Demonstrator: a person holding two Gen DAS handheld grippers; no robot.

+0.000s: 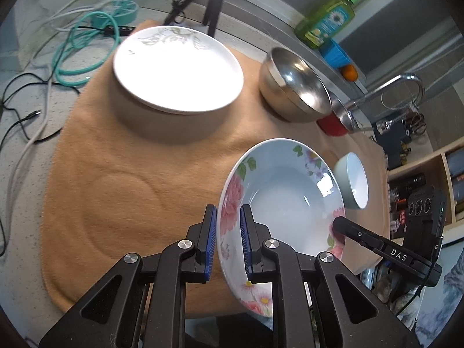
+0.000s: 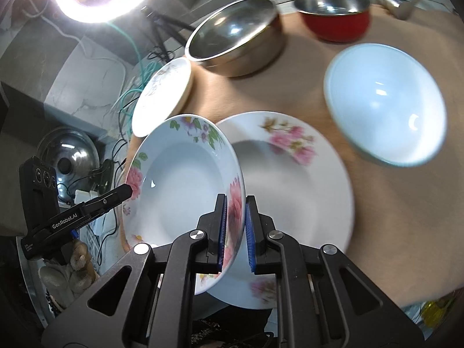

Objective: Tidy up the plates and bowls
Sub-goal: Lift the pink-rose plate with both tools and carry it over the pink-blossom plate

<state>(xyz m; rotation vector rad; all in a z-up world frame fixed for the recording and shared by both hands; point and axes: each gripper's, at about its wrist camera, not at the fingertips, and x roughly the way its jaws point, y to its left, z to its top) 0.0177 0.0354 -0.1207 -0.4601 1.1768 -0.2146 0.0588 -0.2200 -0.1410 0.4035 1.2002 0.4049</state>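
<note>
Presently, in the left wrist view, your left gripper (image 1: 228, 242) has its jaws clamped narrow on the near rim of the floral deep plate (image 1: 285, 200); the plate is held clear of the tan cloth (image 1: 121, 174) and tilts, its well facing up and toward the right; the right gripper (image 1: 340, 224) bites the opposite rim at the far right; so the plate spans the line between your two hands. The white plate (image 1: 178, 69) lies ahead and to the left on the cloth, well apart from the carried plate; the steel bowl (image 1: 294, 88) sits ahead and right, with the red bowl (image 1: 333, 124) and the pale bowl (image 1: 352, 179) beyond the carried rim.

Now, in the right wrist view, the right gripper (image 2: 235, 229) likewise has its jaws closed narrow on the floral deep plate (image 2: 185, 191), gripping the rim nearest you; the left gripper (image 2: 127, 189) holds the far rim at the left. The pink-flowered plate (image 2: 293, 174) lies flat just beneath and to the right of the carried one, partly overlapped by it in this view; it appears the nearest stacking target. The right hand is nearer to it; lower level, since a tilted rim could strike first.
</note>
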